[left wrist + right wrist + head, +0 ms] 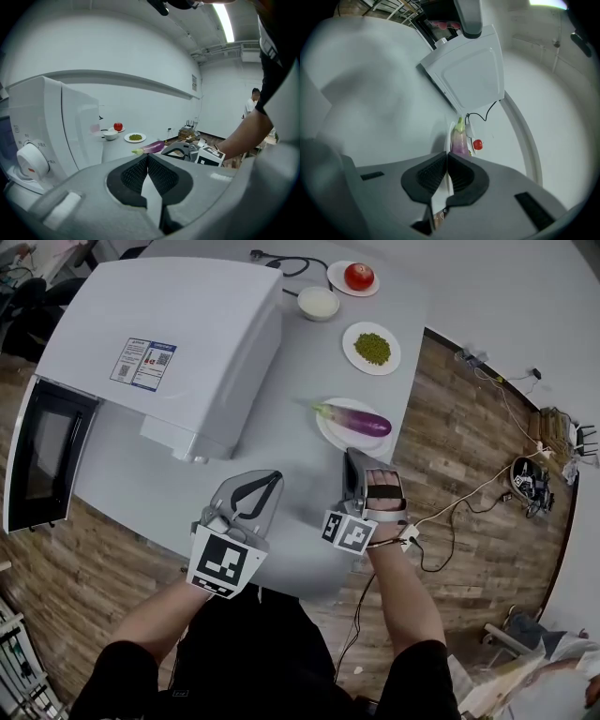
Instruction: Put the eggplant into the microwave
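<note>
Purple eggplant (354, 418) lies on a white plate (328, 434) at centre right of the head view, on the grey worktop (309, 362) right of the microwave (159, 343). Just below it hang the left gripper (272, 476) and right gripper (350, 457), each with fingers (133, 176) closed on nothing.

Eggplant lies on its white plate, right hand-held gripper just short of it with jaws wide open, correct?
No: the right hand-held gripper is shut and empty, per the right gripper view. The eggplant does lie on its white plate just ahead.
</note>
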